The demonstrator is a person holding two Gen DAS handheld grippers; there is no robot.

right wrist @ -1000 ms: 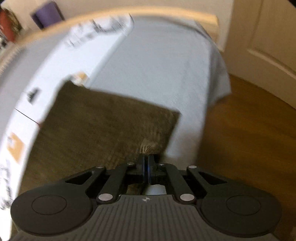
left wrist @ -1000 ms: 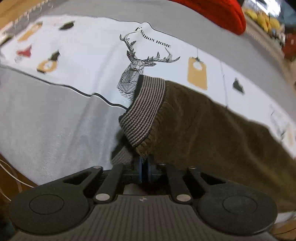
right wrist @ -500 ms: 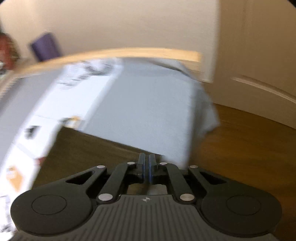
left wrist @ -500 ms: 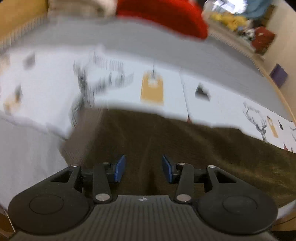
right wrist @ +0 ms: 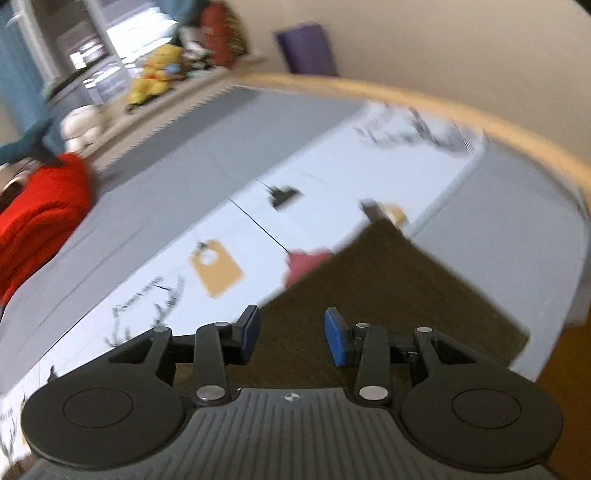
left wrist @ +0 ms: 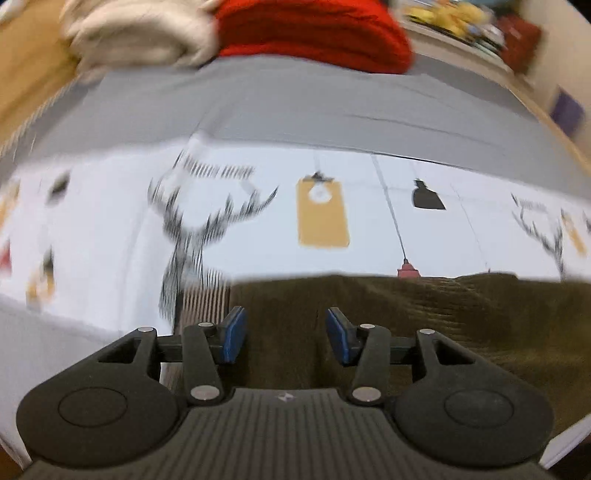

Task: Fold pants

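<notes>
The olive-brown corduroy pants point(left wrist: 424, 317) lie flat on the bed, with a grey striped waistband point(left wrist: 203, 295) at their left end. My left gripper point(left wrist: 282, 334) is open and empty just above the pants near that waistband. In the right wrist view the pants point(right wrist: 388, 295) lie as a folded dark slab near the bed's edge. My right gripper point(right wrist: 290, 336) is open and empty above their near end. Both views are blurred by motion.
The bed has a white cover printed with deer and tags point(left wrist: 321, 214) over a grey sheet point(left wrist: 295, 107). A red blanket point(left wrist: 314, 33) and a cream one point(left wrist: 136, 33) lie at the far side. Wooden floor point(right wrist: 565, 369) lies past the bed's right edge.
Both grippers let go of the pants and opened, the left first, the right after it. The pants now lie flat on the bed. Both cameras swung toward the far side of the bed.
</notes>
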